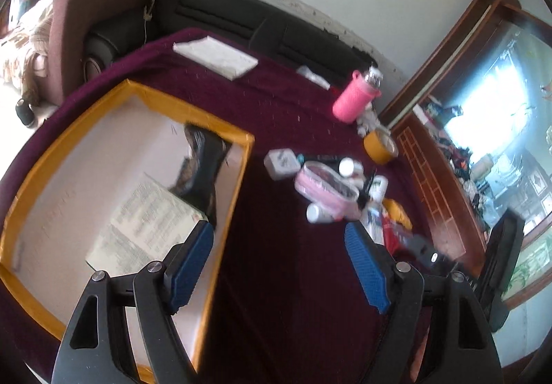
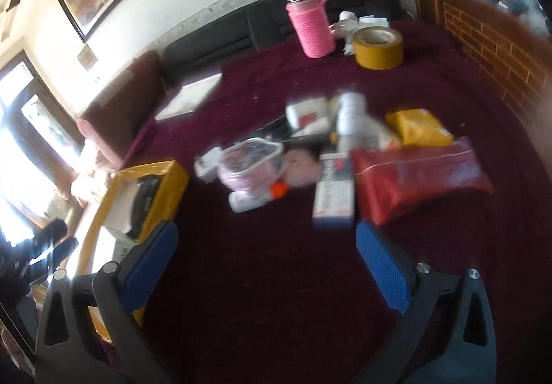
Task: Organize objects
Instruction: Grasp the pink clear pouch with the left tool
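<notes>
A pile of small objects lies on the dark red tablecloth [image 1: 293, 246]: a pink pouch [image 1: 326, 185], white bottles [image 1: 319, 213], a white case [image 1: 281, 163], a red packet [image 2: 421, 177], a yellow packet [image 2: 417, 127] and a printed carton [image 2: 333, 191]. A yellow-rimmed cardboard box [image 1: 227, 204] at the left holds a printed booklet [image 1: 148, 222] and a dark item. My left gripper [image 1: 279, 239] is open and empty, above the box's right edge. My right gripper [image 2: 265, 239] is open and empty, just short of the pile. The box [image 2: 151, 198] shows at the left in the right wrist view.
A pink-sleeved flask [image 2: 312, 29] and a roll of yellow tape [image 2: 377, 48] stand at the table's far side. A white pad [image 1: 215, 54] lies at the far edge. A black sofa [image 1: 241, 18] runs behind the table. A wooden cabinet [image 1: 434, 177] stands on the right.
</notes>
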Demonstrator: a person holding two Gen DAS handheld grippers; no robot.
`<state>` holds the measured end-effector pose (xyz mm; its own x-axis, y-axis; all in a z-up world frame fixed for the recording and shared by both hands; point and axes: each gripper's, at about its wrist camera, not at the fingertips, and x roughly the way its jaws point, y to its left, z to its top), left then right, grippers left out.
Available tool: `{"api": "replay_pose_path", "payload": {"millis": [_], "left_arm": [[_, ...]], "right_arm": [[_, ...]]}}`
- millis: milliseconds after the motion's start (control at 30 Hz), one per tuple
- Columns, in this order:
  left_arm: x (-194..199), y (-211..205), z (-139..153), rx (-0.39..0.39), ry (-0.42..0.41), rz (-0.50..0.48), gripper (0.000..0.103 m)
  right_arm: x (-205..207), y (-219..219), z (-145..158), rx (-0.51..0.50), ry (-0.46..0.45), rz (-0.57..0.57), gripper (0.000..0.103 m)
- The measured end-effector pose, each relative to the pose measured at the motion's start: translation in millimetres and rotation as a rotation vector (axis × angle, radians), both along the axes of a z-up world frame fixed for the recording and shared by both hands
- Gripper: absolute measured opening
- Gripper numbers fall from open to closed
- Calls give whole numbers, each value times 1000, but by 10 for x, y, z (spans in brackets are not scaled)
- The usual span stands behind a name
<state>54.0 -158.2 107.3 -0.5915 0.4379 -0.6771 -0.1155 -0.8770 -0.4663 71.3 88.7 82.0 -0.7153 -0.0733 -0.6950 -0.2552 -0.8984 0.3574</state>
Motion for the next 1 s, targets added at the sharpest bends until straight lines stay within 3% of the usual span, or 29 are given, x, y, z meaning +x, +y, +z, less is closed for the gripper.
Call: {"api": "replay_pose_path", "payload": {"millis": [100,200,300,433,533,567,600,700,800,900,1000], "left_arm": [[43,128,-102,-17,-26,-30,74],[130,151,-129,-29,-19,-47,74],[230,112,-116,-41,-5,-52,74],[360,-13,-23,-54,28,-38,74],[384,-140,51,-86,59,-14,74],[370,-181,80,-92,70,-11,74],[345,-212,111,-94,83,-12,74],[203,-211,187,-117,102,-25,74],[-30,-10,214,-166,95,-91,74],[-278,379,107,-245,73,-156,74],[-542,758,-114,-275,-15,-196,73]], "right_arm": [[-178,122,-46,39,-47,27,103],[-323,-25,4,73,-41,67,103],[-733,-168,66,106,-34,118,103],[-1527,-335,-125,197,-166,193,103],[-1889,-449,-408,259,-321,232,102],[-1930,-484,-515,258,-372,253,96],[-1915,-499,-564,248,-395,260,88],[-1639,-539,-604,90,-395,381,81],[-1180,-445,-468,51,-336,416,80],[-697,-61,-247,-8,-187,292,81],[-301,382,-151,-37,-22,106,83]]}}
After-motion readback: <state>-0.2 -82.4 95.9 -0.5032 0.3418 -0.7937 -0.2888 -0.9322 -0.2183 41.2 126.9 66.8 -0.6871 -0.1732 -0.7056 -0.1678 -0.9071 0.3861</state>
